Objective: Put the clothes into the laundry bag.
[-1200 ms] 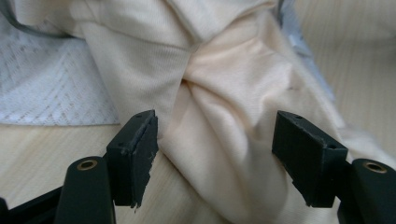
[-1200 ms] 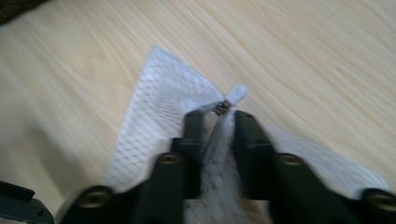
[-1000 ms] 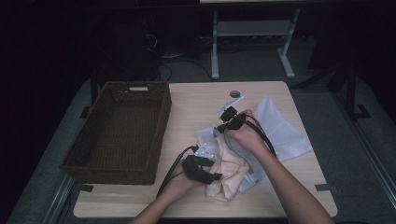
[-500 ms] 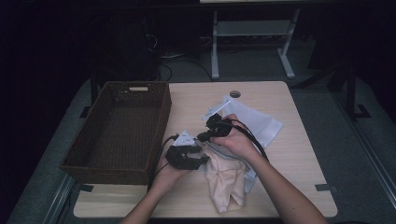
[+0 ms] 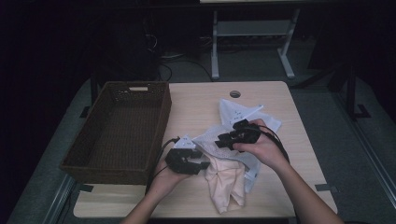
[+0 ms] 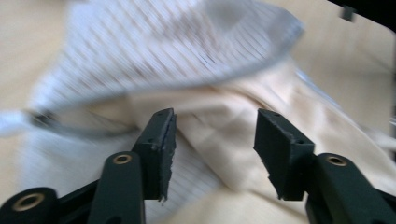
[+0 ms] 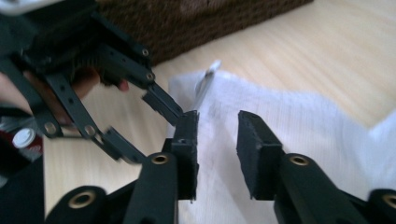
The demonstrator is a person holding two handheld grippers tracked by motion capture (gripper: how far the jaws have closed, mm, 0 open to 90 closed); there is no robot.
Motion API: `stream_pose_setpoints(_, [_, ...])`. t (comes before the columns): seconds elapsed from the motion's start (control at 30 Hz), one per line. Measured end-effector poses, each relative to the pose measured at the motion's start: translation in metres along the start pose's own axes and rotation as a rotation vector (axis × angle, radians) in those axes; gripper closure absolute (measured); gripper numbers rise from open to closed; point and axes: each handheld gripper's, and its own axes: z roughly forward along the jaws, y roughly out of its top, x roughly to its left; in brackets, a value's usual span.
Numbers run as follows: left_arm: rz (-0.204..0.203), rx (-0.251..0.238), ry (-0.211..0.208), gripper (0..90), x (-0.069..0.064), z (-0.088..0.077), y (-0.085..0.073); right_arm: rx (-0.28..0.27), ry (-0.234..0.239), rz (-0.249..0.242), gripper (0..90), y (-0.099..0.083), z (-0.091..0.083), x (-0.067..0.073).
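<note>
Item: crumpled white striped cloth [image 5: 243, 122] overlapping a peach cotton garment [image 5: 227, 179], mid-desk, right of the dark wicker basket [image 5: 122, 128]. My right tongs [image 5: 229, 140] have just been opening above the white cloth, nothing gripped. My left tongs [image 5: 198, 164], nearer the peach fold, stand open astride it, unpinched.
</note>
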Motion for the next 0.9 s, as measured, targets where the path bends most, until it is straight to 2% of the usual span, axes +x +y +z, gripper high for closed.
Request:
stream_pose_setpoints(0.03, [0.0, 0.0, 0.0, 43.1, 0.0, 0.0, 0.0, 0.0, 0.0, 0.0, 66.8, 0.0, 0.0, 0.0])
stream_pose_setpoints(0.13, [0.014, 0.012, 0.005, 38.4, -0.005, 0.005, -0.004, 0.0, 0.049, -0.009, 64.9, -0.021, -0.007, 0.009])
stream_pose_setpoints(0.17, [0.027, 0.026, 0.017, 38.1, -0.007, 0.013, -0.003, 0.009, 0.055, -0.017, 64.9, -0.026, -0.006, 0.011])
stream_pose_setpoints(0.27, [0.038, 0.039, 0.033, 38.2, -0.007, 0.022, -0.002, 0.033, 0.039, -0.025, 66.4, -0.035, -0.002, 0.014])
stream_pose_setpoints(0.3, [0.051, 0.047, 0.049, 40.3, -0.008, 0.031, -0.001, 0.046, 0.022, -0.026, 74.3, -0.042, 0.001, 0.013])
stream_pose_setpoints(0.33, [0.051, 0.047, 0.049, 44.3, -0.008, 0.031, -0.001, 0.06, 0.027, -0.021, 78.1, -0.045, 0.003, 0.011])
stream_pose_setpoints(0.37, [0.073, 0.05, 0.049, 50.5, -0.01, 0.038, 0.002, 0.068, 0.025, -0.022, 85.8, -0.047, 0.004, 0.01])
stream_pose_setpoints(0.43, [0.088, 0.04, 0.049, 71.5, -0.012, 0.041, 0.005, 0.056, 0.035, -0.005, 88.7, -0.048, 0.003, 0.007])
stream_pose_setpoints(0.47, [0.088, 0.04, 0.049, 76.9, -0.012, 0.041, 0.005, 0.048, 0.041, -0.001, 88.9, -0.048, 0.001, 0.007])
stream_pose_setpoints(0.5, [0.082, 0.006, 0.047, 79.0, -0.013, 0.041, 0.009, 0.034, 0.039, -0.001, 88.9, -0.047, -0.002, 0.007])
stream_pose_setpoints(0.6, [0.072, -0.059, 0.059, 81.0, -0.015, 0.038, 0.018, -0.011, 0.053, 0.006, 89.1, -0.044, -0.013, 0.009])
stream_pose_setpoints(0.67, [0.066, -0.098, 0.084, 81.2, -0.017, 0.042, 0.025, -0.031, 0.063, 0.008, 89.1, -0.042, -0.019, 0.011])
stream_pose_setpoints(0.77, [0.049, -0.123, 0.121, 81.2, -0.015, 0.053, 0.031, -0.056, 0.087, 0.011, 89.2, -0.042, -0.024, 0.015])
stream_pose_setpoints(0.9, [0.025, -0.159, 0.181, 81.3, -0.009, 0.07, 0.038, -0.057, 0.106, 0.007, 89.3, -0.048, -0.029, 0.021])
